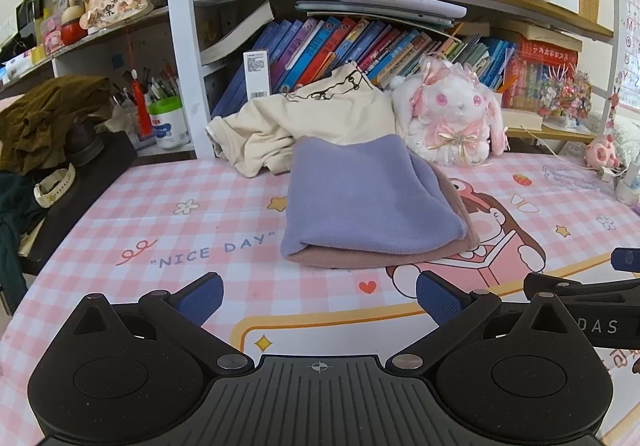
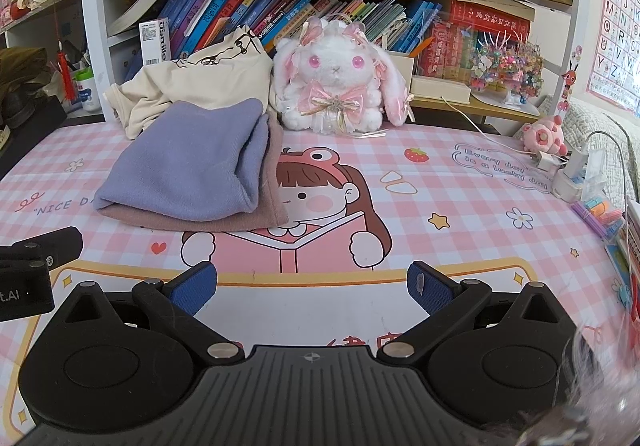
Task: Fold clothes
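A folded lilac garment (image 1: 368,198) lies on top of a folded dusty-pink garment (image 1: 400,260) on the pink checked desk mat (image 1: 160,206). Behind them a crumpled cream garment (image 1: 304,122) leans against the books. My left gripper (image 1: 318,300) is open and empty, just in front of the folded stack. In the right wrist view the lilac garment (image 2: 184,174) and the pink one (image 2: 224,222) sit to the upper left, the cream garment (image 2: 200,82) behind. My right gripper (image 2: 312,292) is open and empty over the mat (image 2: 460,198).
A white plush bunny (image 2: 340,86) sits behind the stack. Bookshelves (image 1: 360,46) line the back. Olive clothing (image 1: 44,118) and a watch (image 1: 52,186) lie at the left. A charger and small items (image 2: 576,174) crowd the right edge. The right gripper's body (image 1: 592,310) shows beside my left.
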Action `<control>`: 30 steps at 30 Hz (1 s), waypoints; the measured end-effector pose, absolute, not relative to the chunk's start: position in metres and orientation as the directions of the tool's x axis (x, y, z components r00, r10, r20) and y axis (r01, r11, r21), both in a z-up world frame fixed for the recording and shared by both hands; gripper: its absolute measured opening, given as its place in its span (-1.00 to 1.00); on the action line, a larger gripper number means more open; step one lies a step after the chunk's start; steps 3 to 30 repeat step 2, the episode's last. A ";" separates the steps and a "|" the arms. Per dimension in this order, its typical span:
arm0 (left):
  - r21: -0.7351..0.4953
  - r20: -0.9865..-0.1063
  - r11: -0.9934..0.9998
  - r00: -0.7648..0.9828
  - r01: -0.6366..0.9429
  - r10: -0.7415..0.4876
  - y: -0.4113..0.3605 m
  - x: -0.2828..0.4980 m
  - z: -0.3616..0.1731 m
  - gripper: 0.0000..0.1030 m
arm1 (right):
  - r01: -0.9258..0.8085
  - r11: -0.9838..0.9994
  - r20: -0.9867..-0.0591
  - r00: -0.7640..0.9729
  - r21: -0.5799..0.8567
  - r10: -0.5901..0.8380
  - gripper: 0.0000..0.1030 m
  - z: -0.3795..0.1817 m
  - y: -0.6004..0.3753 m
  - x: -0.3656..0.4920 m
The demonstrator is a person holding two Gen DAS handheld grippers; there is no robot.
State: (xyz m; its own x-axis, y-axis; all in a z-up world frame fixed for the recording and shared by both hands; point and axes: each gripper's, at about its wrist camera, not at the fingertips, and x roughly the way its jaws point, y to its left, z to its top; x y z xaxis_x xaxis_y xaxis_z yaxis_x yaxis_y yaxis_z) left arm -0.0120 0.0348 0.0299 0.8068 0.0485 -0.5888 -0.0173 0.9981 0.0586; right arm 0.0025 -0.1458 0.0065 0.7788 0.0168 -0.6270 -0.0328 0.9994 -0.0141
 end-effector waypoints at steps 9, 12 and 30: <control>0.058 -0.588 0.998 0.807 -0.018 0.048 0.035 -0.012 0.030 1.00 | -0.033 0.999 -0.627 0.779 -0.014 0.017 1.00 0.006 -0.146 0.002; 0.058 -0.588 0.998 0.807 -0.018 0.048 0.035 -0.012 0.030 1.00 | -0.033 0.999 -0.627 0.779 -0.014 0.017 1.00 0.006 -0.146 0.002; 0.058 -0.588 0.998 0.807 -0.018 0.048 0.035 -0.012 0.030 1.00 | -0.033 0.999 -0.627 0.779 -0.014 0.017 1.00 0.006 -0.146 0.002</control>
